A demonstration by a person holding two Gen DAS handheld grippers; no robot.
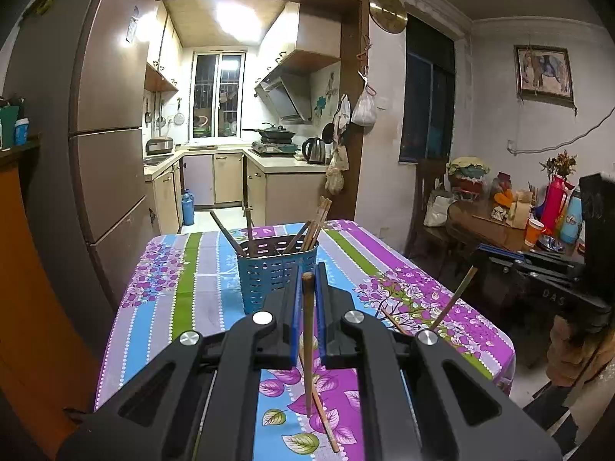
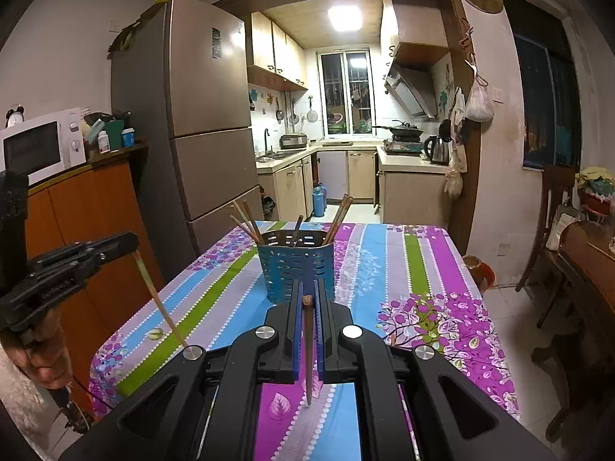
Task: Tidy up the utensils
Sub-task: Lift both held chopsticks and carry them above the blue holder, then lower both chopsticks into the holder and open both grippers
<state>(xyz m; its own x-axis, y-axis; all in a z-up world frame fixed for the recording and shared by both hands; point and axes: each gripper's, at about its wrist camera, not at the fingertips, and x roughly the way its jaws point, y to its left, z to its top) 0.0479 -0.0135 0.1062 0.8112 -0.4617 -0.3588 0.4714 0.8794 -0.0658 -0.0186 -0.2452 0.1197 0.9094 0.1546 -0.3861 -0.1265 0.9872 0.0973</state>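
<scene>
A blue perforated holder point(image 1: 269, 272) point(image 2: 296, 269) stands on the flowered tablecloth with several wooden chopsticks upright in it. My left gripper point(image 1: 308, 273) is shut on a brown chopstick point(image 1: 307, 345) that hangs tip-down just short of the holder. It shows again at the left of the right wrist view as the left gripper point(image 2: 132, 244), its chopstick point(image 2: 157, 299) slanting down. My right gripper point(image 2: 307, 288) is shut on a dark chopstick point(image 2: 307, 353), also tip-down before the holder. Beside it, the right gripper point(image 1: 476, 260) carries that chopstick point(image 1: 453, 301) over the table.
One loose chopstick point(image 1: 326, 422) lies on the cloth under my left gripper, and another short piece point(image 1: 393, 320) shows to its right. The table point(image 2: 403, 269) ends at a fridge point(image 2: 207, 115) on the left. A wooden side table point(image 1: 484, 223) crowded with flasks stands to the right.
</scene>
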